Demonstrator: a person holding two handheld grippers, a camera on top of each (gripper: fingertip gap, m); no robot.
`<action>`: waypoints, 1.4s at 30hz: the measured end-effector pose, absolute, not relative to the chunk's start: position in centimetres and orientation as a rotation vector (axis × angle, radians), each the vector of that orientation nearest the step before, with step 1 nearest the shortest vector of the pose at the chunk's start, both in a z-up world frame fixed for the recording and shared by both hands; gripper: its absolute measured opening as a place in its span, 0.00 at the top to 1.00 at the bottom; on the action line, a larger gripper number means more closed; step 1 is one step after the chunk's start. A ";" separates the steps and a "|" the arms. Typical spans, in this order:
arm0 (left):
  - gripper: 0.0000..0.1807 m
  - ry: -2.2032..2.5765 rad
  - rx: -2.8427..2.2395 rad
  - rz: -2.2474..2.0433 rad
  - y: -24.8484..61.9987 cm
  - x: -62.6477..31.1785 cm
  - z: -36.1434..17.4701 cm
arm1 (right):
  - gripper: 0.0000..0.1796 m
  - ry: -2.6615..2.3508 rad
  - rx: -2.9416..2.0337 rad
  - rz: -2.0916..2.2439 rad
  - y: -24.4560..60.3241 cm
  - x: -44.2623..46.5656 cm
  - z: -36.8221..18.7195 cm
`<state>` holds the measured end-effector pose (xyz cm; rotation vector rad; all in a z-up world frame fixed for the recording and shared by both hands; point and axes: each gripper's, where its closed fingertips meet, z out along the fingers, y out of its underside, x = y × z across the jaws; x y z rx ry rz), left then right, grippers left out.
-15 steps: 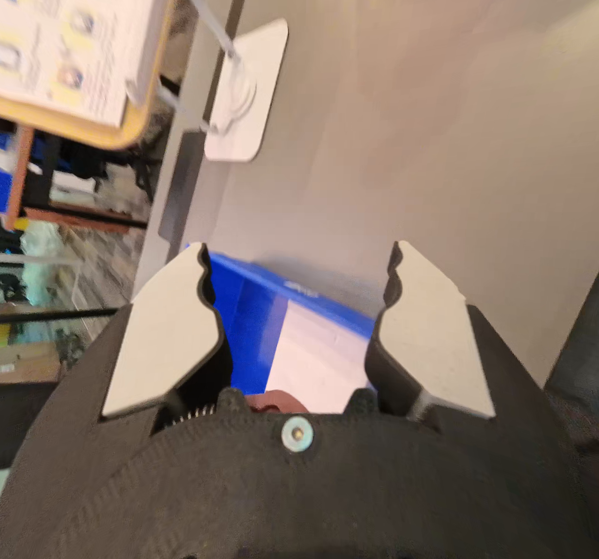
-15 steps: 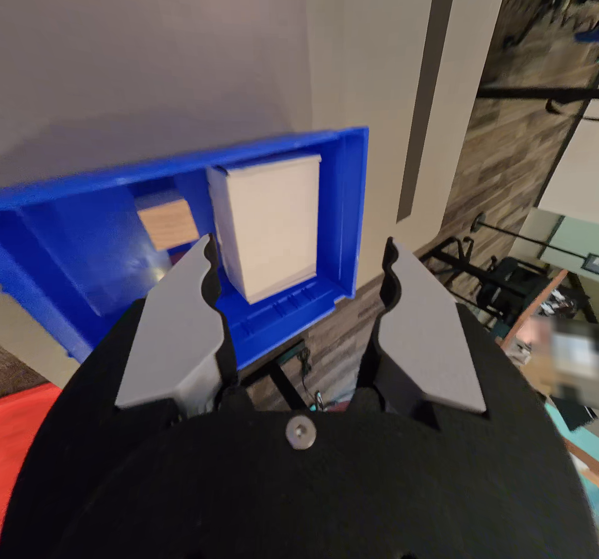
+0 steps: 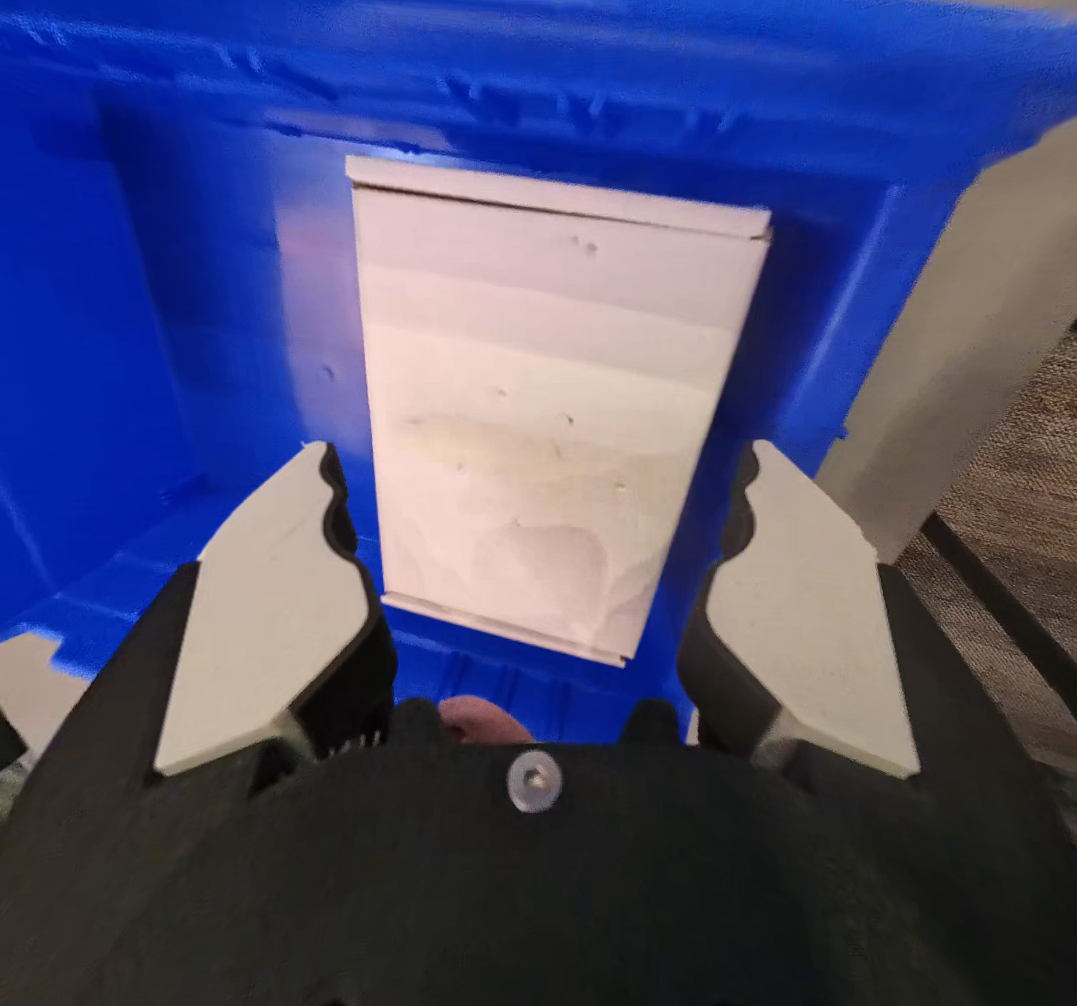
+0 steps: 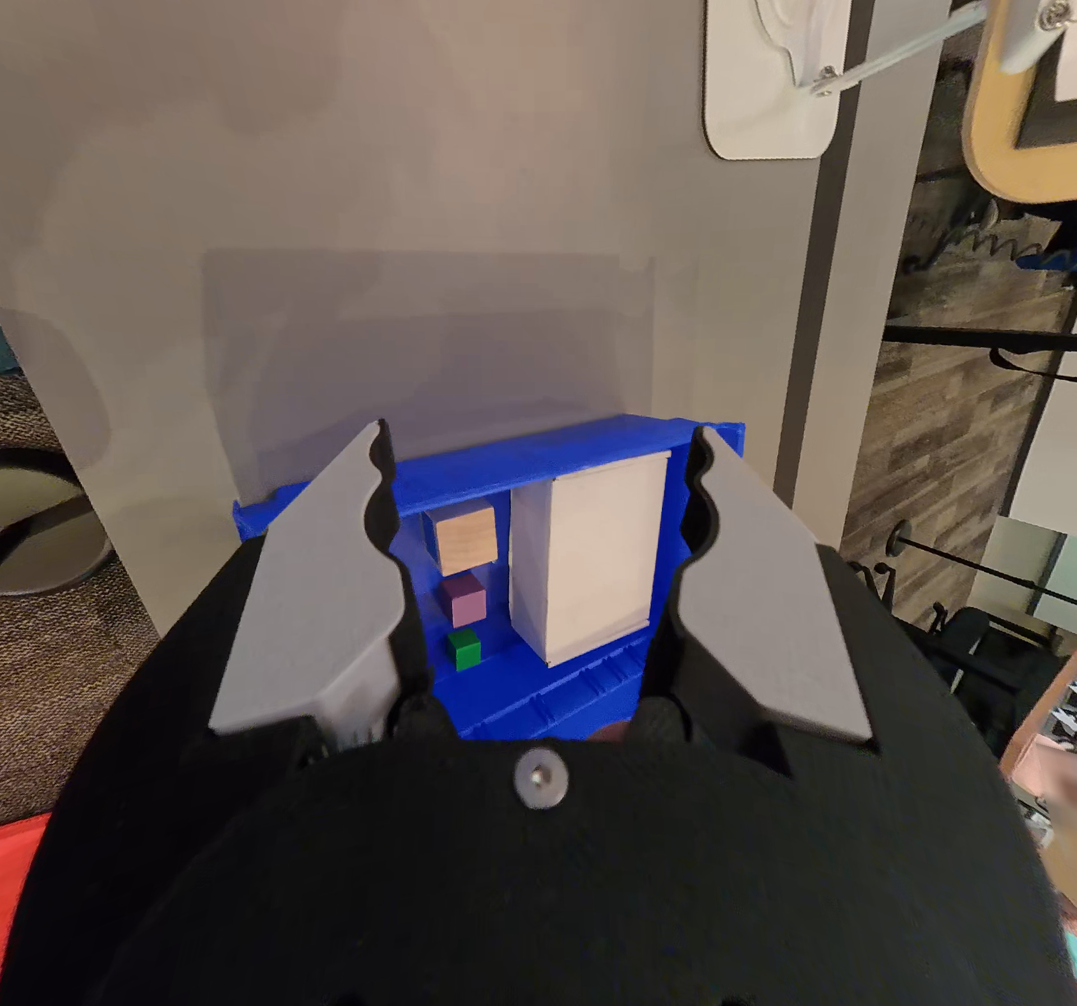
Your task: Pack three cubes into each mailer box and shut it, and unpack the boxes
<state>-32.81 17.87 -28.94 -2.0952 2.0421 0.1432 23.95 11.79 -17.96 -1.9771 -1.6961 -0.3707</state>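
Grey tabletop [image 4: 408,162] carried the blue bin [image 3: 524,45]. My left tool [image 3: 539,476], wide open and empty, had swung over the white box [image 3: 542,395], ready to lift it; my right tool [image 4: 539,447] hung open, empty.

White mailer box [image 4: 600,552], blue bin [image 4: 542,459], tan [image 4: 465,536], purple [image 4: 464,599], green cubes [image 4: 464,648]

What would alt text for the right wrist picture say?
An open claw frames a blue bin on a grey table. In the bin sit a shut white mailer box and, beside it, wooden, purple and green cubes.
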 end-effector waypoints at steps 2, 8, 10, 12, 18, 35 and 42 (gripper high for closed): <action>0.29 2.041 -2.130 0.161 18.5 -33.3 -30.0 | 0.45 -1.706 -1.974 -0.357 11.6 23.4 -18.3; 0.30 2.075 -2.203 0.076 18.7 -33.4 -31.6 | 0.46 -1.723 -1.950 -0.337 11.5 22.1 -18.7; 0.31 2.055 -2.219 0.044 18.9 -33.3 -31.5 | 0.46 -1.719 -1.935 -0.322 11.5 21.6 -18.7; 0.31 2.040 -2.241 0.020 19.1 -33.5 -31.2 | 0.46 -1.718 -1.916 -0.312 11.4 21.0 -18.6; 0.31 1.902 -2.303 0.037 20.8 -34.4 -27.6 | 0.45 -1.712 -1.815 -0.313 11.5 18.1 -17.6; 0.31 2.090 -2.094 -0.317 15.7 -10.7 -17.9 | 0.40 -1.688 -1.273 -0.489 10.8 3.9 -16.3; 0.31 2.174 -2.144 -0.599 13.9 -1.0 -23.0 | 0.41 -1.742 -1.248 -0.659 11.3 3.5 -20.5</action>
